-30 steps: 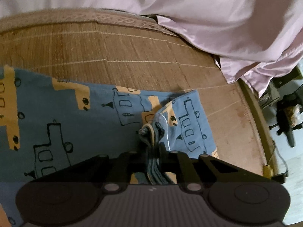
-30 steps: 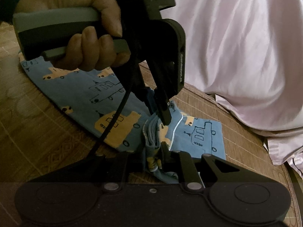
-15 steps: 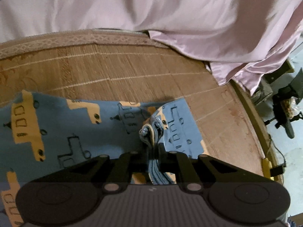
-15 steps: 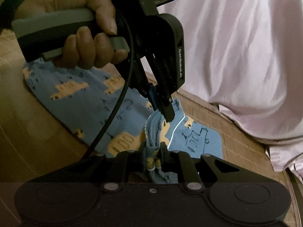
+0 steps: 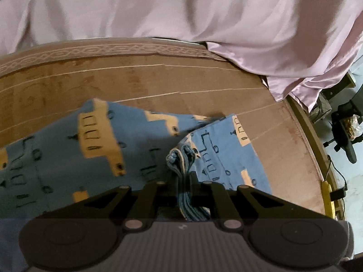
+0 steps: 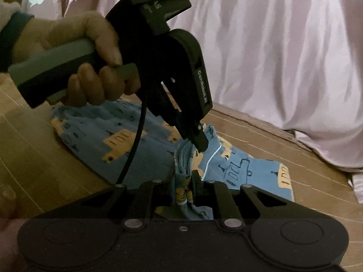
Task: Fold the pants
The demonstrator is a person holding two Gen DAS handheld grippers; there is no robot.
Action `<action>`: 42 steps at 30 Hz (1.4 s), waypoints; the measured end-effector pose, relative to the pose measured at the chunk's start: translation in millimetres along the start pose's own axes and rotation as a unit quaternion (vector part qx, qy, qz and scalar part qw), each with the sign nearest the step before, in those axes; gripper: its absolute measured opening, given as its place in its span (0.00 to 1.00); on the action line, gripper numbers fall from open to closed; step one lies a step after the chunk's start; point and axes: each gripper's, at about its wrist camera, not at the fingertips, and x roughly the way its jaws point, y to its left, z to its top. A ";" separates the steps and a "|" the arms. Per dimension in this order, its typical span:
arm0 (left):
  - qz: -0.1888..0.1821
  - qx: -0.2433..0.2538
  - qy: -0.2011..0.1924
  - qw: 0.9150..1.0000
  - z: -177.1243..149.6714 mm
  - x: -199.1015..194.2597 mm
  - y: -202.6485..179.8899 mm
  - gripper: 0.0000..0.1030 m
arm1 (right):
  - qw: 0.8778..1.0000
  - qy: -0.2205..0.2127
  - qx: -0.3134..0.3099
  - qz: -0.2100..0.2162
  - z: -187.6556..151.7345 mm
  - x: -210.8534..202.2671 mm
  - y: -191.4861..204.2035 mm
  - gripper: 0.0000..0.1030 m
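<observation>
My left gripper (image 5: 183, 179) and right gripper (image 6: 184, 182) both pinched the pants (image 5: 99, 149) at one bunched edge; bare mat (image 5: 158, 79) lay open beyond.

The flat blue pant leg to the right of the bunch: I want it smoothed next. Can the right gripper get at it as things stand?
Probably not yet. The right gripper is shut on the bunched pants, as is the left gripper just above. The flat leg lies uncovered on the mat, so releasing first would leave the way free.

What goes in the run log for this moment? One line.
left gripper: shut on blue printed cotton pants | right gripper: shut on pants | pants: bunched edge lifted, rest on woven mat
</observation>
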 end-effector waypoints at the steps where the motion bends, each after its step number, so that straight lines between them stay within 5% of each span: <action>1: 0.000 -0.001 -0.001 1.000 -0.9 -1.5 5.0 0.09 | 1.000 0.000 0.001 0.005 1.0 1.8 2.0 0.14; 29: 0.026 -0.035 -0.010 0.999 -19.5 -17.3 54.9 0.13 | 0.997 0.017 0.000 0.078 9.5 25.9 31.6 0.16; 32: 0.037 -0.039 -0.019 0.998 -22.6 -20.5 55.3 0.28 | 0.996 0.018 -0.009 0.088 7.8 25.3 33.9 0.34; 35: 0.038 -0.046 -0.060 0.996 -26.2 -37.6 54.6 0.66 | 0.995 -0.003 -0.017 0.096 5.9 10.1 27.8 0.67; 42: 0.032 -0.031 -0.152 0.987 -46.3 -63.8 30.7 0.67 | 0.999 -0.023 -0.009 -0.037 -4.0 -7.2 -41.7 0.93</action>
